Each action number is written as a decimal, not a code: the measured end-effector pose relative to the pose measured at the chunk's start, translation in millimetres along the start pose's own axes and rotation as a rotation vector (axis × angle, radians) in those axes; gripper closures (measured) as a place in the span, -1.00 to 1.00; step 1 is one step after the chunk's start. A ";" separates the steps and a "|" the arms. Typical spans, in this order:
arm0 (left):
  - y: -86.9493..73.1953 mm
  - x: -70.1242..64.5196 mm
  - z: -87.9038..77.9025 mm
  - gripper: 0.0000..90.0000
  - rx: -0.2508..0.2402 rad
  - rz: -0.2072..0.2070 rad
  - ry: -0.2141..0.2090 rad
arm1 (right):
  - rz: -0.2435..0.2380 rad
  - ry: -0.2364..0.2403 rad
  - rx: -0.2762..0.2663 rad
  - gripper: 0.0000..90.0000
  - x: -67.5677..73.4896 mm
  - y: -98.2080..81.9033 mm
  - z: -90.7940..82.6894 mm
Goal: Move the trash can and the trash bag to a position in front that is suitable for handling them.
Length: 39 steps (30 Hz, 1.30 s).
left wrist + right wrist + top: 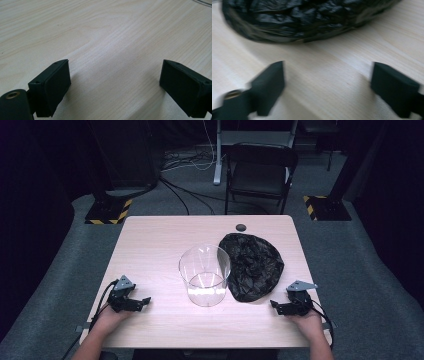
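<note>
With both the left claw [145, 300] and right claw [273, 304] released on the tabletop [150, 245], the clear container [205, 275] could be toppled while the black bag [252, 265] is dragged.

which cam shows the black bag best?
High view: the whole black plastic bag lies crumpled on the table beside the clear container. The right gripper view catches its near edge, close and blurred. The left gripper view looks at bare wood.

black bag [312, 20]: blurred in the right gripper view, cut off by the top edge
right gripper [327, 87]: 2 jaws smeared, lower corners
clear container [205, 275]: hides the bag's left edge, frame centre
</note>
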<state>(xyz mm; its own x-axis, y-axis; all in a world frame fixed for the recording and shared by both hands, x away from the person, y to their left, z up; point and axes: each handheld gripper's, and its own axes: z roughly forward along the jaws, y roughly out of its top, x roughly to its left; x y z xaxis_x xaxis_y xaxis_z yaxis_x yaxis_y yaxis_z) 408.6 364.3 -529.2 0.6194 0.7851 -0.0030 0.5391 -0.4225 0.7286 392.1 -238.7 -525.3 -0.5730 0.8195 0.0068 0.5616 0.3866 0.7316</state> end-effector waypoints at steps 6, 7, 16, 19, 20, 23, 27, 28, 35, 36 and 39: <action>-0.2 -0.3 -0.2 -0.79 0.000 -0.003 0.001 | 0.027 -0.011 0.007 -0.26 -2.4 2.2 -3.3; -0.2 -0.3 -0.2 -0.79 0.000 -0.003 0.001 | 0.041 -0.031 0.016 -0.26 -3.9 3.6 -4.4; -4.0 -2.1 -4.0 -0.79 0.000 -0.002 0.000 | -0.062 -0.159 -0.067 -0.24 -3.4 24.5 -37.1; -4.0 -2.0 -4.0 -0.79 -0.001 -0.001 0.000 | -0.070 -0.128 -0.094 -0.23 -9.9 33.4 -49.0; -4.0 -2.1 -3.9 -0.79 -0.001 -0.002 0.001 | -0.068 -0.124 -0.099 -0.24 -12.3 36.7 -52.3; -4.0 -2.0 -4.0 -0.79 -0.001 0.000 0.001 | -0.072 -0.111 -0.106 -0.29 -17.9 47.3 -59.5; -4.0 -2.1 -4.0 -0.79 -0.001 -0.003 0.000 | -0.063 -0.103 -0.124 -0.36 -21.8 62.3 -65.8; -4.0 -2.0 -4.0 -0.79 0.000 -0.001 0.000 | -0.057 -0.099 -0.130 -0.36 -22.5 65.9 -66.7; -4.3 -2.1 -4.3 -0.79 0.000 -0.001 0.000 | -0.052 -0.093 -0.177 -0.49 -19.8 83.6 -56.3; -4.4 -2.2 -4.4 -0.79 0.000 -0.002 0.000 | -0.054 -0.083 -0.184 -0.50 -18.4 85.1 -52.9; -4.8 -2.6 -5.0 -0.79 0.001 -0.002 0.002 | -0.069 -0.072 -0.193 -0.54 -12.9 89.4 -40.5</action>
<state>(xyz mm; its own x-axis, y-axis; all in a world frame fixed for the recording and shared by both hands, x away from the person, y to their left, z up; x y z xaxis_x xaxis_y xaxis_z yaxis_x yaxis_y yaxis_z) 401.5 366.6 -529.3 0.6173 0.7867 -0.0034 0.5411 -0.4214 0.7278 425.5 -231.9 -432.3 -0.5583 0.8246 -0.0912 0.3939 0.3602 0.8457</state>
